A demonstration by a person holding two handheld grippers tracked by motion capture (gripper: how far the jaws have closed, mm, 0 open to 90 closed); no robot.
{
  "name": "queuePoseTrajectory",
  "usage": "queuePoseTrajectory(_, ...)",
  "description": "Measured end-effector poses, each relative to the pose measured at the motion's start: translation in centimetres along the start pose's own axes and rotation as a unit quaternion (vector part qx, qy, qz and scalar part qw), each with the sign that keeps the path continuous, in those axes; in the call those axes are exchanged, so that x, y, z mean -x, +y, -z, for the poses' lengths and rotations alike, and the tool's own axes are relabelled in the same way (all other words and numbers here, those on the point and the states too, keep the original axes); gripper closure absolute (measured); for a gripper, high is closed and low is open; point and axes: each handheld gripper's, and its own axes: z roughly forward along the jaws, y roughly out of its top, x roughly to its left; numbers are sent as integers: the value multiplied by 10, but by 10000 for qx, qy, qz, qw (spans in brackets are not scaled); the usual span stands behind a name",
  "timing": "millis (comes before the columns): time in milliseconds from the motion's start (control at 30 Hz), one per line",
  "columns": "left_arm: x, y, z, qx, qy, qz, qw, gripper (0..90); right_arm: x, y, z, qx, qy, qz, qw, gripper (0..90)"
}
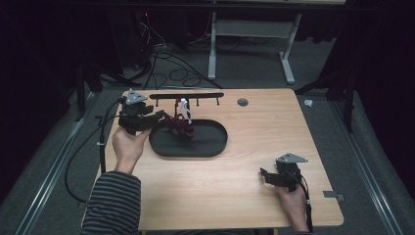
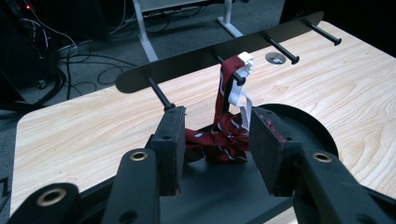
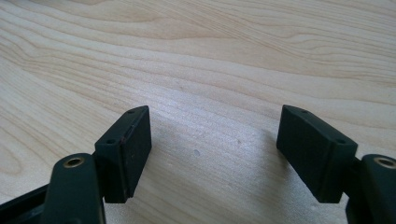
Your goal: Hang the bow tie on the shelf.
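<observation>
Left gripper [image 2: 215,149]: its jaws stand part-way apart, and between the pads [image 2: 170,149] there is a gap on either side of the cloth; the pads do not press on it. Directly ahead of the tips, just beyond them, lies the bunched end of the dark red striped tie [image 2: 219,140], heaped in the black oval tray [image 2: 308,126]. From that heap the tie rises away from the jaws as a narrow band, its long axis near upright, to a white clip [image 2: 243,70] caught on a peg of the black peg rack [image 2: 187,63] standing farther off. In the high view the left gripper [image 1: 155,117] sits at the tray's left rim [image 1: 161,147], close to the tie [image 1: 182,125].

Right gripper [image 3: 215,149]: jaws wide, holding nothing, above the bare wooden table [image 3: 210,56]. In the high view it [image 1: 268,176] lies well apart from the tray, so the left hand [image 1: 128,147] is judged by far the nearer for any grasp of the tie.
</observation>
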Motion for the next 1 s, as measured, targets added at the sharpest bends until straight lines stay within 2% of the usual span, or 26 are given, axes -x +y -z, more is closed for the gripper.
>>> queuePoseTrajectory(367, -5, -10, 8, 46, -2, 103, 9999, 565, 0, 0, 0, 1, -2, 2, 10000, 279)
queuePoseTrajectory(800, -2, -15, 19, 136, 15, 26, 9999, 561, 0, 0, 0, -3, 1, 2, 10000, 279)
queuePoseTrajectory(1000, -2, -19, 24, 203, -11, 65, 9998, 561, 0, 0, 0, -4, 1, 1, 10000, 280)
